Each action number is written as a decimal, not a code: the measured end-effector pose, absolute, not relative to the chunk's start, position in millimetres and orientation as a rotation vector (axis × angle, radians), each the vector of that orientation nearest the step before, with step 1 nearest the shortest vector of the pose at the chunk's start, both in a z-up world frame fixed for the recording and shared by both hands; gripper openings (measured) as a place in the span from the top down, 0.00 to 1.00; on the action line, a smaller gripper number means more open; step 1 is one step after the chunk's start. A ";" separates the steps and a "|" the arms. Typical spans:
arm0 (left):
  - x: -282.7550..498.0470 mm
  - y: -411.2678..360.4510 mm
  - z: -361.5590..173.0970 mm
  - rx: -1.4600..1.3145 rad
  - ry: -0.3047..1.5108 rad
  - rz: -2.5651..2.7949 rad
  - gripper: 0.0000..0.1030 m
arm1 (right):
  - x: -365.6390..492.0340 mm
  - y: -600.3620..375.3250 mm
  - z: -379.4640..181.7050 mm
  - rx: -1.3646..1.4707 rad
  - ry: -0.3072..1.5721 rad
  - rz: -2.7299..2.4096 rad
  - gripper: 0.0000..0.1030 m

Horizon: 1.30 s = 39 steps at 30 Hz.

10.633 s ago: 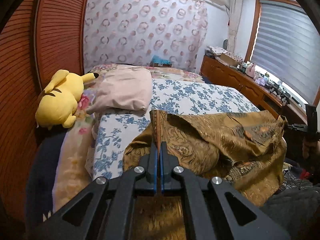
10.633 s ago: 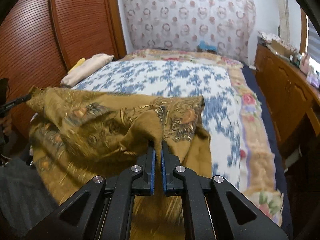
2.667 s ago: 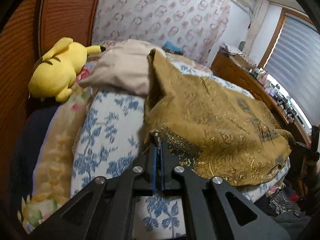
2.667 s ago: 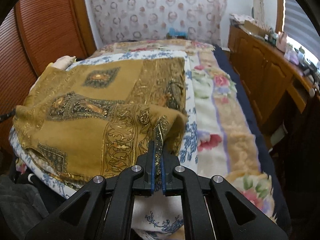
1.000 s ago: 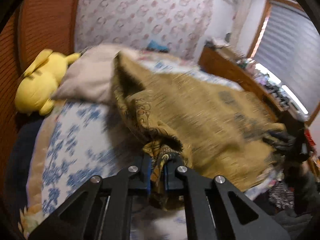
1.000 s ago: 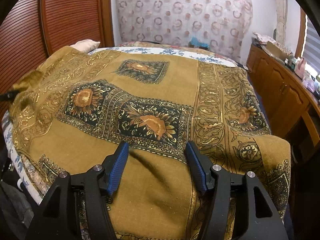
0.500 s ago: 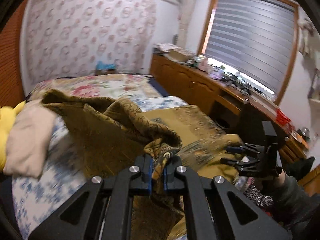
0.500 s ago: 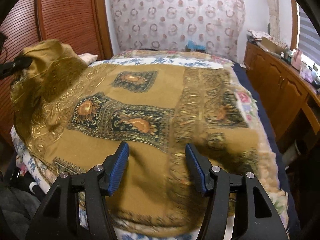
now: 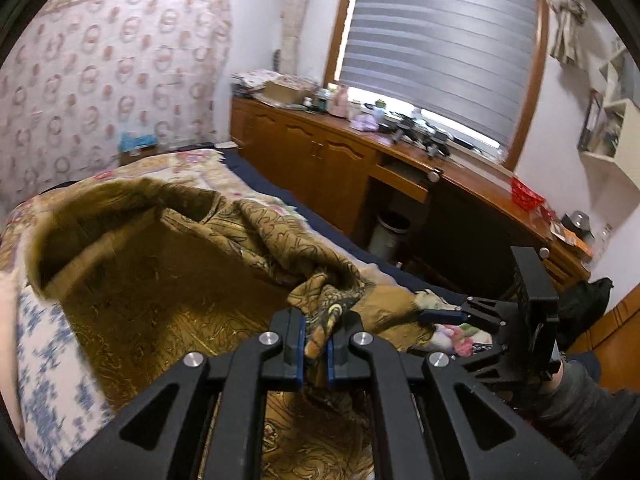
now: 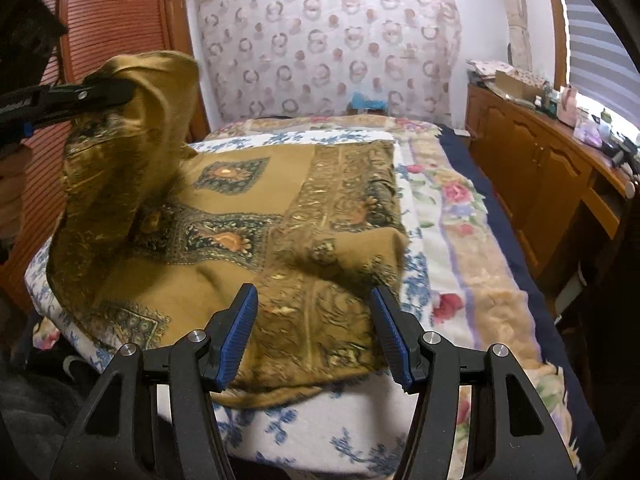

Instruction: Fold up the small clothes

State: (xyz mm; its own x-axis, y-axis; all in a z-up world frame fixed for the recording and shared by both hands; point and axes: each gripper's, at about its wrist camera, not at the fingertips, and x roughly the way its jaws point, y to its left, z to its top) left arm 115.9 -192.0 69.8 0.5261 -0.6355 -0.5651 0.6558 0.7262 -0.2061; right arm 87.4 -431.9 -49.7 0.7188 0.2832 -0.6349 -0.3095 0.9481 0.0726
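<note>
The left gripper [image 9: 316, 354], clenched on a corner of the cloth [image 10: 256, 216], was carrying it over the rest, which lay spread at the bed's [image 10: 472, 240] near edge. The right gripper [image 10: 314, 340] hovered released over the near hem, gripping nothing. Next, the lifted corner probably had to be laid squarely on the cloth's far side.

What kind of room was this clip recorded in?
Most likely a home bedroom. A bed with floral blankets fills the middle, a long wooden cabinet cluttered with small household items runs under a window with blinds, and a patterned curtain hangs behind the bed.
</note>
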 end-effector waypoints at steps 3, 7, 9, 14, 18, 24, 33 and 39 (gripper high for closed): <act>121.4 -217.9 74.2 0.054 0.672 -0.809 0.97 | 84.7 -439.6 -49.6 -0.028 0.692 0.319 0.42; 126.1 -244.5 70.0 0.086 0.700 -0.833 0.96 | 78.5 -452.1 -51.4 -0.004 0.686 0.302 0.42; 129.3 -253.4 63.3 0.104 0.720 -0.822 0.96 | 77.3 -456.5 -53.3 0.006 0.687 0.295 0.42; 131.0 -255.1 53.9 0.111 0.756 -0.805 0.87 | 73.1 -465.3 -55.3 0.016 0.695 0.279 0.42; 125.9 -256.1 55.7 0.129 0.740 -0.795 0.80 | 71.8 -465.8 -52.1 0.020 0.687 0.271 0.42; 116.7 -238.4 57.7 0.140 0.719 -0.790 0.64 | 74.2 -462.1 -44.4 0.011 0.672 0.273 0.42; 116.5 -205.9 47.9 0.126 0.727 -0.769 0.46 | 81.4 -455.0 -33.7 -0.009 0.655 0.275 0.42; 122.8 -180.8 26.0 0.128 0.756 -0.688 0.46 | 85.5 -451.5 -28.1 -0.029 0.647 0.277 0.42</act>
